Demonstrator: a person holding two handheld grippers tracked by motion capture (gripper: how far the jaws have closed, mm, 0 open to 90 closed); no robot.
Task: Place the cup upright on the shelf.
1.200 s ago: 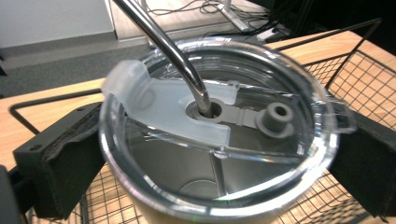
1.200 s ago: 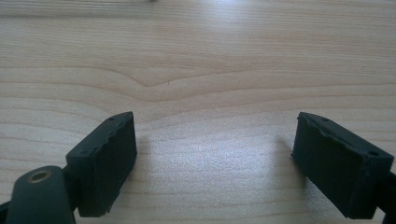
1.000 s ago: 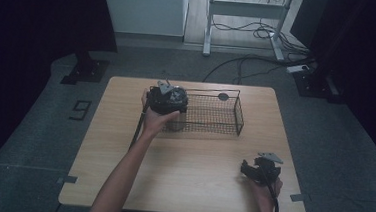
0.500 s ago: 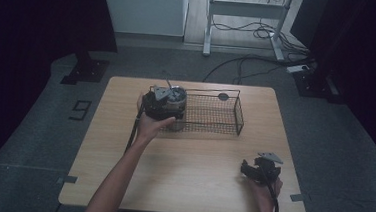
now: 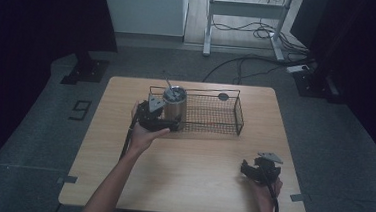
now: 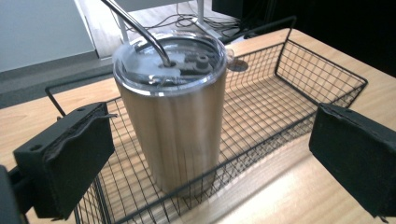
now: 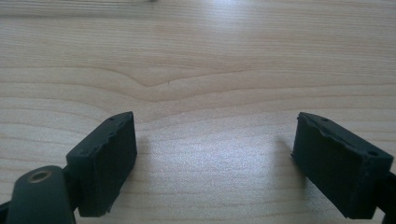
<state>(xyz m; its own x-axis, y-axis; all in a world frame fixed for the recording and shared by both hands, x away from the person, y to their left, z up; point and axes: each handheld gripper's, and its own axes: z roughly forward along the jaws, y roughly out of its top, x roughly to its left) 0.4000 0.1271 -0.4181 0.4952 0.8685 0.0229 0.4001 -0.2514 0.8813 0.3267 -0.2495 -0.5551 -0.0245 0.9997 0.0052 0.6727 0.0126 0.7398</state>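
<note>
Roughly centred on wooden table (image 5: 187,156): wire basket (image 5: 210,112), steel tumbler (image 6: 170,109) upright in its left end, lid and straw on. Left gripper (image 6: 205,158) wide open, jaws flanking tumbler, not touching. Right gripper (image 7: 212,163) open over bare tabletop, near right.

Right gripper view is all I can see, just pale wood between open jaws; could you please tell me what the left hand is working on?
Observer: The left hand-held gripper faces a tall brushed-metal tumbler, which stands upright in the left end of a black wire basket.
Operator: Is it gripping the tumbler?
Observer: No; its jaws are wide open, short of the tumbler and not touching it.
Operator: Is anything in the top?
Observer: A metal straw passes through the clear round lid.
</note>
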